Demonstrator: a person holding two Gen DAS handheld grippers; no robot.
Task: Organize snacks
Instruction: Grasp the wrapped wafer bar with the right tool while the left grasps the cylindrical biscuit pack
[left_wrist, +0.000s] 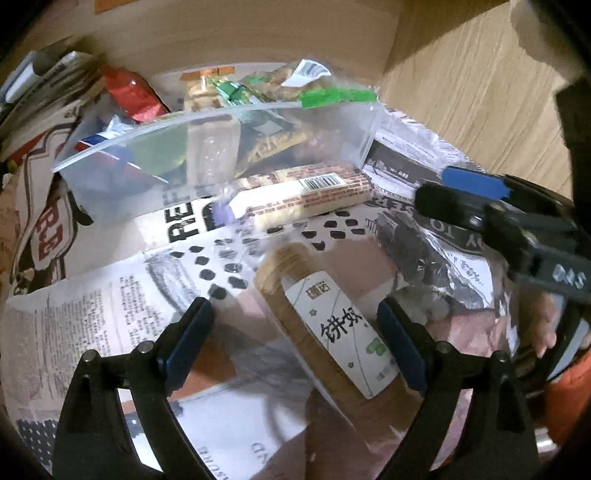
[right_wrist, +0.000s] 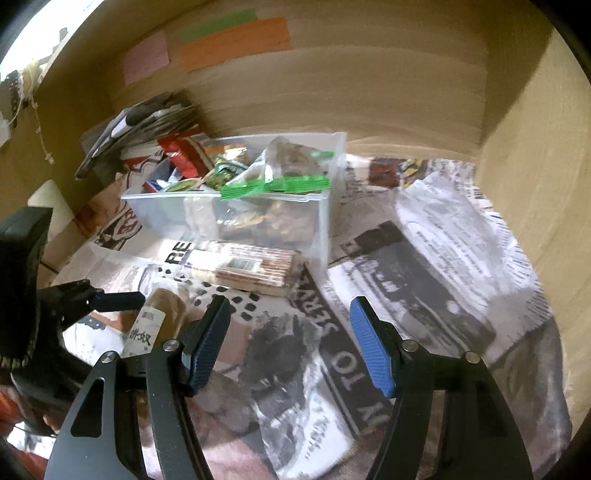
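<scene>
Centrally, one biscuit roll (left_wrist: 325, 328) lies diagonal, upper-left to lower-right, between the left gripper (left_wrist: 295, 343)'s wide jaws. One brick-print packet (left_wrist: 303, 195) lies across, beside one clear bin (left_wrist: 221, 147). Right gripper (right_wrist: 291, 339) gapes wide, holding nothing.

Right gripper (right_wrist: 290, 345) hung wide open above the newsprint-covered bench (right_wrist: 424, 258).

At twelve o'clock stood a clear bin (right_wrist: 258, 218) packed with snacks; a brick-patterned cracker pack (right_wrist: 245, 269) lay against its near wall. At nine o'clock, the left gripper (right_wrist: 122, 301) reached the biscuit roll (right_wrist: 159, 317).
</scene>
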